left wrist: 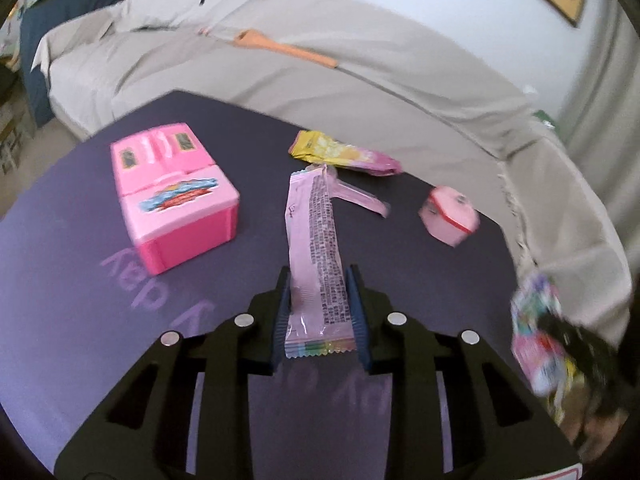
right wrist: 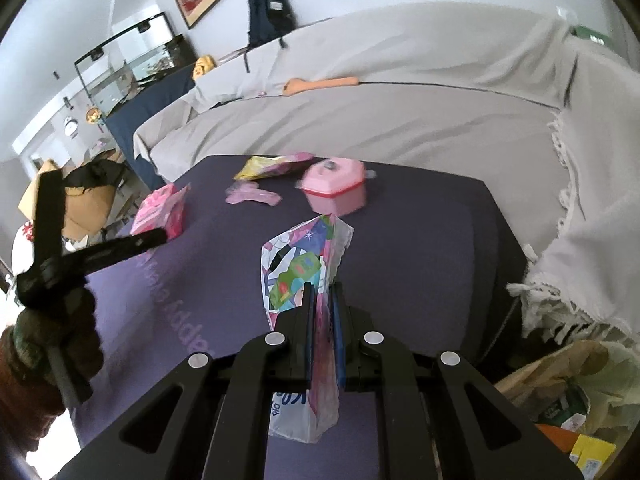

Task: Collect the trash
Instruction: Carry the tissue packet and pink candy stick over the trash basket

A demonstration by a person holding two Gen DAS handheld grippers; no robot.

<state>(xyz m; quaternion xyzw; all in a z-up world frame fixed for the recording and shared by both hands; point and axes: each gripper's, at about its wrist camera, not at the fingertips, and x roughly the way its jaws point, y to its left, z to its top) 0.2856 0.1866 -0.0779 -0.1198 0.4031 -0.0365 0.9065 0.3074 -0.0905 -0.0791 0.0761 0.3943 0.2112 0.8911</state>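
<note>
Pinching a long pale-pink foil wrapper (left wrist: 316, 256) by its crimped near end, the left gripper (left wrist: 320, 316) has its blue pads pressed to both edges of the strip. The wrapper's long axis runs straight away from the gripper, its far torn end pointing toward the grey-covered sofa (left wrist: 360, 92).

The right gripper (right wrist: 322, 320) is pressed together on a crumpled multicoloured plastic bag (right wrist: 304, 264), which stands up past the fingertips with a white end hanging below them.

Taking the pink box-shaped toy (left wrist: 172, 192) on the dark purple bench (left wrist: 60, 260) as the landmark: the held wrapper is just to its right in the left wrist view. Beyond that wrapper lies a second, smaller pale-pink wrapper piece (left wrist: 360, 198), flat on the bench. Further from the toy, toward the sofa, lies one yellow-and-pink snack packet (left wrist: 344, 154), its long axis running crosswise. One pink lidded toy pot with a red rim (left wrist: 450, 216) sits well to the right of the toy box.

Counted: two pale-pink wrappers, one yellow-and-pink packet, one multicoloured bag, two pink toys.
</note>
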